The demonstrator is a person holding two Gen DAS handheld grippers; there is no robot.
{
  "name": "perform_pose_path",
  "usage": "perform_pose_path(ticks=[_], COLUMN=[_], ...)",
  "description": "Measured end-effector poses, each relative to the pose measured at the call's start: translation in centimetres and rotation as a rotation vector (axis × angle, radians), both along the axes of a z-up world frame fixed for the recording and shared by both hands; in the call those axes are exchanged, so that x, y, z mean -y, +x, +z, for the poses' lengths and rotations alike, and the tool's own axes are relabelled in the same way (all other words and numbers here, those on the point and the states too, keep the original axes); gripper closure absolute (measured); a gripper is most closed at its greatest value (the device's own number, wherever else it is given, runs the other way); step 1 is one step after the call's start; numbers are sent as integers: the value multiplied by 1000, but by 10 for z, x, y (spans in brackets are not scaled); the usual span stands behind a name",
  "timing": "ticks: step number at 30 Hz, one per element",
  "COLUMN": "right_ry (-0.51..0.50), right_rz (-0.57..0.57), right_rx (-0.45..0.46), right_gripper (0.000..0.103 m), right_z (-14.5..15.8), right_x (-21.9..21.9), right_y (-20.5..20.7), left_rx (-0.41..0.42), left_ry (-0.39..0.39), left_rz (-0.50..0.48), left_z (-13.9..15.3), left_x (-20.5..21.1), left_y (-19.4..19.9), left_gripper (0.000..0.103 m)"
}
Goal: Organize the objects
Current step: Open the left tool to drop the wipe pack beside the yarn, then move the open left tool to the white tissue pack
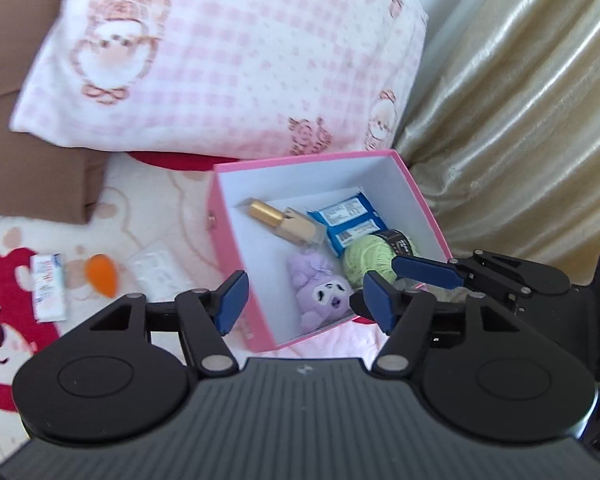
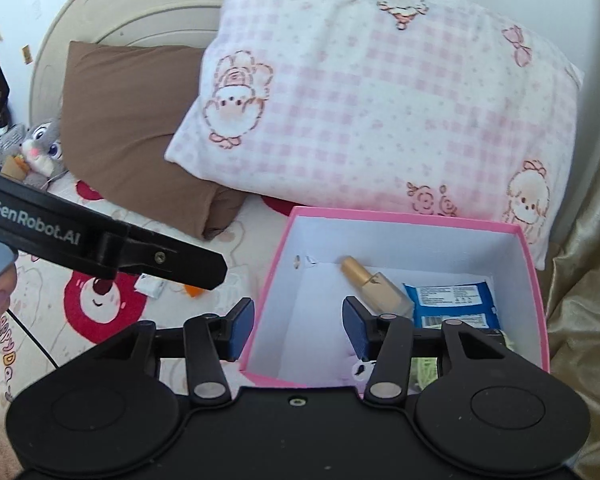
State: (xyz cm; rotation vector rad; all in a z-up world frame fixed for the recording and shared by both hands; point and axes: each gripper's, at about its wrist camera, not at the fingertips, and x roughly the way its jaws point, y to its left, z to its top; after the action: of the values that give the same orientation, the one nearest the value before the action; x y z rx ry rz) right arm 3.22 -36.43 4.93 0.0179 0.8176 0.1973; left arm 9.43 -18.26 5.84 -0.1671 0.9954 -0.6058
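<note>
Both tongs, left point(image 1: 304, 300) and right point(image 2: 298, 330), gape empty above the pink box point(image 1: 236, 264). Next, likely the orange piece point(image 1: 102, 278) on the bed (approach low, squarely).

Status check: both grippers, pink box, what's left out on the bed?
Left gripper and right gripper open, empty, above the pink cardboard box. Loose on the bedspread: orange teardrop sponge, white printed tube, clear wrapped packet. Nothing blocking.

Pink box point(image 1: 228, 236) with white inside; pink-and-white checked pillow point(image 1: 236, 56); plain brown pillow point(image 2: 128, 120); purple plush toy point(image 1: 320, 292); green yarn ball point(image 1: 366, 258).
</note>
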Motion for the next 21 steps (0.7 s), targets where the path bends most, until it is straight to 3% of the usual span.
perform_pose_path(ticks=[5, 9, 13, 16, 21], right_ry=[0, 12, 13, 14, -90], right_rz=[44, 99, 178, 238, 295], right_rx=[1, -15, -11, -5, -12], right_gripper=[48, 44, 39, 35, 23], right_z=[-1, -5, -8, -16, -37], right_x=[-30, -53, -82, -103, -137], right_y=[0, 5, 11, 20, 35], left_rx=[24, -6, -21, -58, -94], left_ry=[11, 8, 19, -20, -29], left_rz=[119, 165, 225, 282, 316], left_z=[6, -1, -19, -39, -66], left_x=[-52, -87, -118, -139, -160], left_y=[-9, -7, -3, 2, 9], left_gripper=[39, 39, 39, 39, 39])
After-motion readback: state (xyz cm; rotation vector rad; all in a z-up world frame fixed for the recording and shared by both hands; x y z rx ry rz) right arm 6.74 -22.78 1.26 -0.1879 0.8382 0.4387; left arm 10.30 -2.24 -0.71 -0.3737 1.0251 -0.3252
